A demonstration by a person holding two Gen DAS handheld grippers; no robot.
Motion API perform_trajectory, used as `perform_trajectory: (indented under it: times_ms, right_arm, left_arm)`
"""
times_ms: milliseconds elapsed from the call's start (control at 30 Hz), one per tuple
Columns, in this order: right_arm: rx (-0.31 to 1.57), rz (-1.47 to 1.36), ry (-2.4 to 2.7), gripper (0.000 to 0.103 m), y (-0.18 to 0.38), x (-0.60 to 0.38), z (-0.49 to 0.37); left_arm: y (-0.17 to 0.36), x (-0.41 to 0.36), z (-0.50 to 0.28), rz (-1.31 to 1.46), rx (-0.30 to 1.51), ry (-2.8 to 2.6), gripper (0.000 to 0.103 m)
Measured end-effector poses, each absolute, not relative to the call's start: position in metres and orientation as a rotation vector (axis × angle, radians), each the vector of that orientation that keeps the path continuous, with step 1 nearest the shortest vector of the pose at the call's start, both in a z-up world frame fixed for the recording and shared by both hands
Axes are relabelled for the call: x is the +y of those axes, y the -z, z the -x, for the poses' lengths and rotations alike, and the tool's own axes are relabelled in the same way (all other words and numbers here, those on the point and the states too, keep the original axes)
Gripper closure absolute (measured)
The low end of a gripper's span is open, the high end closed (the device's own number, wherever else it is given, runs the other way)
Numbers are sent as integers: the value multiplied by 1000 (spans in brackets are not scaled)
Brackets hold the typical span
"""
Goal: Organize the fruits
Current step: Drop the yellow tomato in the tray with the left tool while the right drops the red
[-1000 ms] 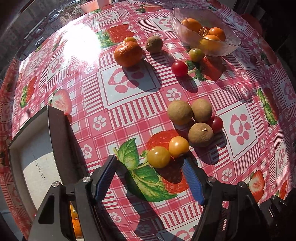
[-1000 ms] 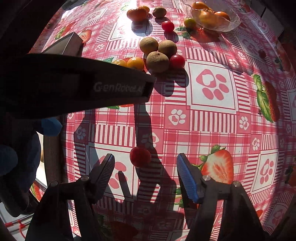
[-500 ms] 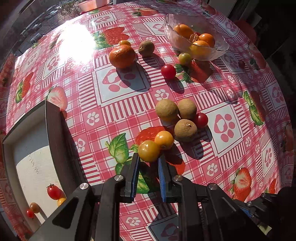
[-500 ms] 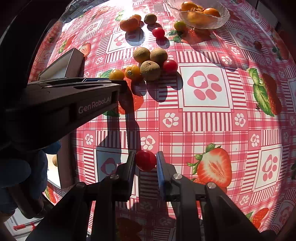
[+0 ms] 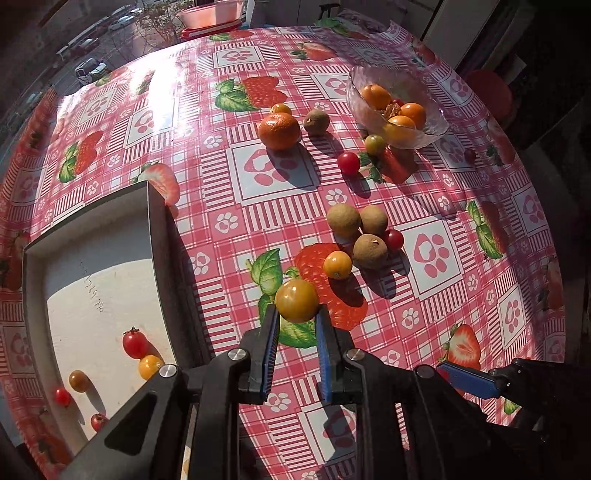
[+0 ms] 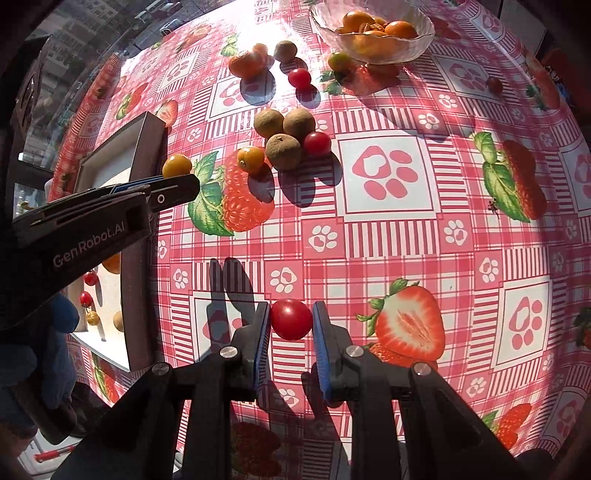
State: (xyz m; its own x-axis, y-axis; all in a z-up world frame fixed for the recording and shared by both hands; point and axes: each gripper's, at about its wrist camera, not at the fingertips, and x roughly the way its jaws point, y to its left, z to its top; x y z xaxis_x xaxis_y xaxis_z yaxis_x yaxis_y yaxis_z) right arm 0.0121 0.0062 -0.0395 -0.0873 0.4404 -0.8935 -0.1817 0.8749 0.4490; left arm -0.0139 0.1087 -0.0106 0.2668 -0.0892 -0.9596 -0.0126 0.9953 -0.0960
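Fingers of both hands pinch small tomatoes: my left fingers [image 5: 295, 325] clamp a yellow-green cherry tomato [image 5: 296, 300], my right fingers [image 6: 290, 325] a red one [image 6: 291, 319]. Off to my left lies the white tray [image 5: 155, 221] holding sorted tomatoes, nearer my left hand.

A home dining or kitchen corner, lit by strong sun from a window. A round table [image 5: 369, 55] is covered with a glossy pink-and-white checked oilcloth [image 5: 280, 206] printed with strawberries and paw prints, the sort used on a family table. On it stand a clear glass bowl [image 5: 432, 129] of small orange fruit, a white tray with dark walls [image 5: 155, 229], and loose fruit [image 5: 279, 126] scattered across the cloth. Beyond the far edge sit a pink basin [image 5: 214, 13] and a leafy plant [image 5: 159, 26]. Through the window, far below, parked cars [image 5: 90, 70] line a street, which suggests an upper-floor flat.
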Motion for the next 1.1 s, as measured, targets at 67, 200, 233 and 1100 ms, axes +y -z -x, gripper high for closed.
perform_trajectory:
  times_ms: [67, 200, 233, 1100]
  right_arm:
    - [1573, -208, -526, 79, 36, 7, -13]
    - [1562, -199, -538, 79, 28, 8, -13]
    - [1560, -198, -540, 79, 26, 9, -14]
    - [1482, -99, -758, 79, -21, 163, -47]
  left_arm:
    - [5, 115, 17, 104, 1292, 39, 83]
    - [-3, 129, 24, 132, 1271, 15, 83]
    - [-5, 133, 27, 139, 1266, 9, 83]
    - [0, 279, 76, 225, 1242, -253, 83]
